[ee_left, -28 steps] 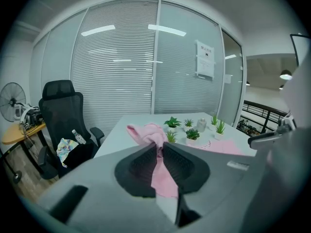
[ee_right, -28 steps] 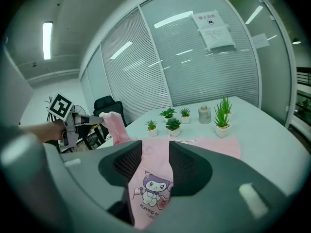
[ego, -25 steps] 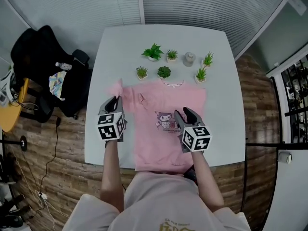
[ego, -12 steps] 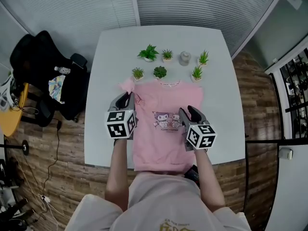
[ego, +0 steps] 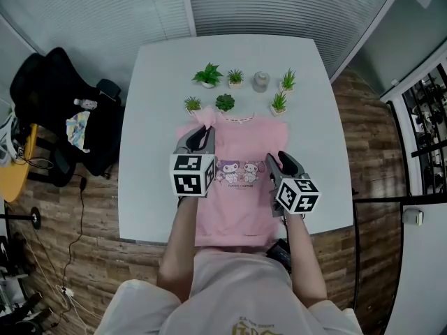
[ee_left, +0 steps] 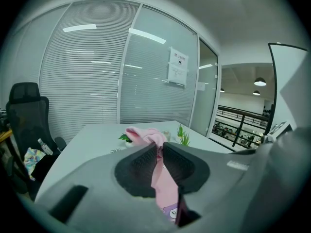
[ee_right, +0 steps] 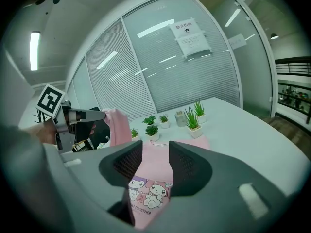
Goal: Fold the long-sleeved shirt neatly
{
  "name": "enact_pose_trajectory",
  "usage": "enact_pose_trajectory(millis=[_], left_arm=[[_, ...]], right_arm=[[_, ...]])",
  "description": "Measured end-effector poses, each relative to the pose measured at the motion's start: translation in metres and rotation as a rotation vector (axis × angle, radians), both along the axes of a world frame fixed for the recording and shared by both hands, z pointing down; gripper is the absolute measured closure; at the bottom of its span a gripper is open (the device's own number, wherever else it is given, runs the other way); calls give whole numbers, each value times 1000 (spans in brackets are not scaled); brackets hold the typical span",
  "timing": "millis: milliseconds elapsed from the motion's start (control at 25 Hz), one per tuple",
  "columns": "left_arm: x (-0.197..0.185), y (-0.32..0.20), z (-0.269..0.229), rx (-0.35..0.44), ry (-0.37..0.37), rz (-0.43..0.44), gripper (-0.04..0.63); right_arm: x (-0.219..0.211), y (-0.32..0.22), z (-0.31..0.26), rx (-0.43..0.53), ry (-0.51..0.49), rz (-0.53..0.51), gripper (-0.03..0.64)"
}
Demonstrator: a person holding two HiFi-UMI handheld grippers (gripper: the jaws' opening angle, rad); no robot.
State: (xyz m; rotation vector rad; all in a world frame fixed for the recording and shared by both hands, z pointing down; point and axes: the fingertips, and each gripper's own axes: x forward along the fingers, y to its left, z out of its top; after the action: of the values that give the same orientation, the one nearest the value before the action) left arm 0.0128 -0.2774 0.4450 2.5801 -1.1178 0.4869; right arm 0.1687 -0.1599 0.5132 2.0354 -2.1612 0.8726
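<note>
Jaws of the left gripper (ee_left: 159,152) are clamped together on a fold of pink sleeve (ee_left: 145,134). The cloth is bunched above the tips, with a strip trailing down between the pads. The sleeve is held up off the table, over the left shoulder of the shirt (ego: 234,201). The right gripper (ee_right: 155,147) is held with its jaws apart and nothing pinched in them. Only the shirt's cartoon print (ee_right: 148,191) is seen down through the gap, and the gripper is held over the shirt's right side.

The shirt itself is laid flat, front up, on the white table (ego: 150,187). Its collar (ego: 239,118) is pointed toward a row of little potted plants (ego: 225,102) and its hem toward the person.

Best guess is the left sleeve is being folded in across the chest. To get it neat, the sleeve should probably be carried low and level so the shoulder isn't dragged, then laid straight across, not dropped in a heap. The body could be pinned near its side with the open right gripper so the whole thing isn't pulled sideways. The pinch shouldn't be let go until the cuff is lying flat, otherwise the bunched bit is likely to be left as a lump. The plants are close to the collar, so swinging cloth up that way is best avoided.
</note>
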Motion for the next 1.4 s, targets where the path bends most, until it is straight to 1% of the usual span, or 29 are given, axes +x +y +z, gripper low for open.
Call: enact_pose_trajectory(millis=[200,320,520,720,880,1000,1160,1240,1320,1400], left_arm=[[27,10,18,-18,-28,53,554],[45,17,35,-26,-65,82,554],[74,30,71,-99,-81,138,552],[91,32,100,-146,-108,148,551],[100,34,117,-182,-114,146,551],[107,37,121,-178,-115,160,551],[119,39,117,-151,-95,186,551],[125,43,121,-145,-114,211,551],[132,49,130,-141,-149,251,544],[138,56,139,-143,-181,305,504]], right_arm=[[6,6,3,-8,0,15,445],[10,11,3,-11,8,23,445],[24,25,7,-28,12,53,445],[40,39,15,-51,12,82,445],[50,53,25,-77,3,109,445],[58,59,29,-86,2,126,445],[66,64,32,-94,6,138,445],[69,66,34,-98,5,141,445],[70,67,35,-103,5,140,445],[70,66,36,-105,8,133,445]])
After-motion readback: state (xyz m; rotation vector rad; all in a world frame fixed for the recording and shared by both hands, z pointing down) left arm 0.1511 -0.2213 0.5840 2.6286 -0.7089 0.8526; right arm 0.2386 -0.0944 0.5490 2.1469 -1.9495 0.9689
